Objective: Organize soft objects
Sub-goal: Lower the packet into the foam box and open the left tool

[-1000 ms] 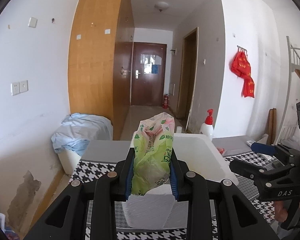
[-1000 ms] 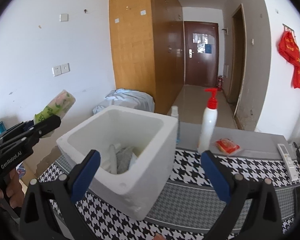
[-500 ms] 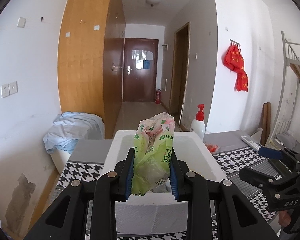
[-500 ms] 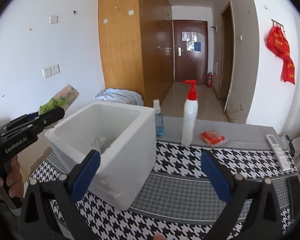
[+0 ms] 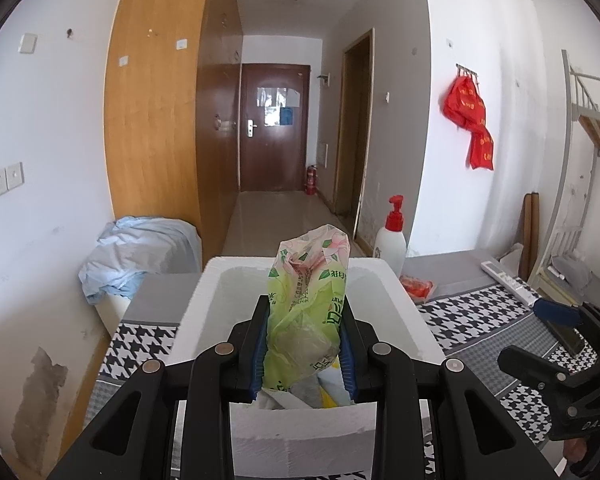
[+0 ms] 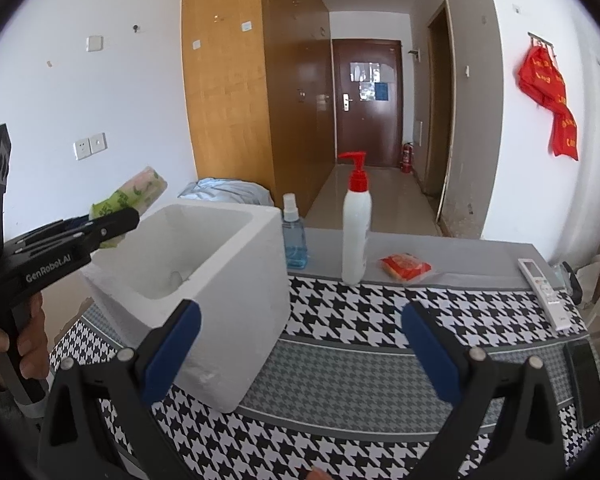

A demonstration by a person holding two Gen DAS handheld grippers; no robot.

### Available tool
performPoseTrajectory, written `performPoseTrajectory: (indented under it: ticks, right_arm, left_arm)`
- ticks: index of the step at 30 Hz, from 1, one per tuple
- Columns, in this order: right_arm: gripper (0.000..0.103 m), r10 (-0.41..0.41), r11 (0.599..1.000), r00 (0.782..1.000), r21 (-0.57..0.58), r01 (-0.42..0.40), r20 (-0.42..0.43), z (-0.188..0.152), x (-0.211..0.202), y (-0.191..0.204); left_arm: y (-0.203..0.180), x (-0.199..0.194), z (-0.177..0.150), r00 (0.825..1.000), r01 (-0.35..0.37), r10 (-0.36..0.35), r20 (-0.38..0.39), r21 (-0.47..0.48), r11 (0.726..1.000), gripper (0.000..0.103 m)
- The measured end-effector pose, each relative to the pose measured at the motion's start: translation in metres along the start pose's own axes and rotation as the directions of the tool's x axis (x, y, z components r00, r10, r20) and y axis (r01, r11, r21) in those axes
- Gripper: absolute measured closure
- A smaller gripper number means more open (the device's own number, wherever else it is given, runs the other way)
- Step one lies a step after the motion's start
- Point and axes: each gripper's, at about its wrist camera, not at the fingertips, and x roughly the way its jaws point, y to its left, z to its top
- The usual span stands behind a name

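Note:
My left gripper [image 5: 304, 344] is shut on a green and pink floral plastic pack [image 5: 306, 300], held upright above the near rim of a white foam box [image 5: 300, 436]. Some soft items lie inside the box under the pack. In the right wrist view the left gripper [image 6: 112, 220] with the pack [image 6: 134, 194] hangs over the left rim of the foam box [image 6: 236, 320]. My right gripper [image 6: 300, 344] is open and empty, above the houndstooth cloth to the right of the box. It shows at the right edge of the left wrist view [image 5: 556, 336].
On the table behind the box stand a blue spray bottle [image 6: 294, 236] and a white pump bottle [image 6: 356, 232]. A red packet [image 6: 405, 266], a white remote [image 6: 542, 292] and a dark phone [image 6: 586, 380] lie to the right. A light blue cloth pile [image 5: 136, 252] lies left of the table.
The left gripper has carried the pack forward over the box's near rim, so the box contents show below it. The right gripper has drifted right, away from the box.

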Motion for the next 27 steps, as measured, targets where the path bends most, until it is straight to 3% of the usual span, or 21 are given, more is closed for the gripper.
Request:
performPoseTrajectory:
  ticks: [7, 10, 14, 16, 18, 27]
  right_arm:
    - [0.001, -0.016, 1.0, 1.0, 0.016, 0.016, 0.001, -0.003, -0.005, -0.01]
    - [0.001, -0.024, 1.0, 1.0, 0.018, 0.024, 0.002, -0.004, -0.006, -0.014]
    - [0.001, -0.027, 0.999, 1.0, 0.023, 0.027, 0.008, -0.004, -0.009, -0.017]
    - [0.001, -0.027, 0.999, 1.0, 0.026, 0.027, 0.009, -0.005, -0.009, -0.018]
    - [0.001, -0.027, 0.999, 1.0, 0.026, 0.026, 0.01, -0.005, -0.01, -0.019]
    - [0.001, -0.012, 1.0, 1.0, 0.026, 0.012, 0.021, -0.008, -0.02, -0.017]
  left_arm:
    - [-0.01, 0.012, 0.003, 1.0, -0.008, 0.008, -0.026, 0.02, 1.0, 0.071]
    - [-0.014, 0.017, 0.004, 0.999, -0.026, 0.027, -0.029, 0.034, 0.999, 0.065]
    - [-0.016, 0.019, 0.004, 0.999, -0.031, 0.032, -0.022, 0.042, 0.999, 0.034]
    - [-0.017, 0.015, 0.003, 0.999, -0.049, 0.049, 0.003, 0.055, 0.997, 0.023]
    - [-0.019, 0.011, 0.002, 0.999, -0.049, 0.048, 0.019, 0.06, 0.997, 0.003]
    - [-0.022, -0.011, 0.001, 0.997, -0.042, 0.04, 0.062, 0.032, 0.999, 0.001]
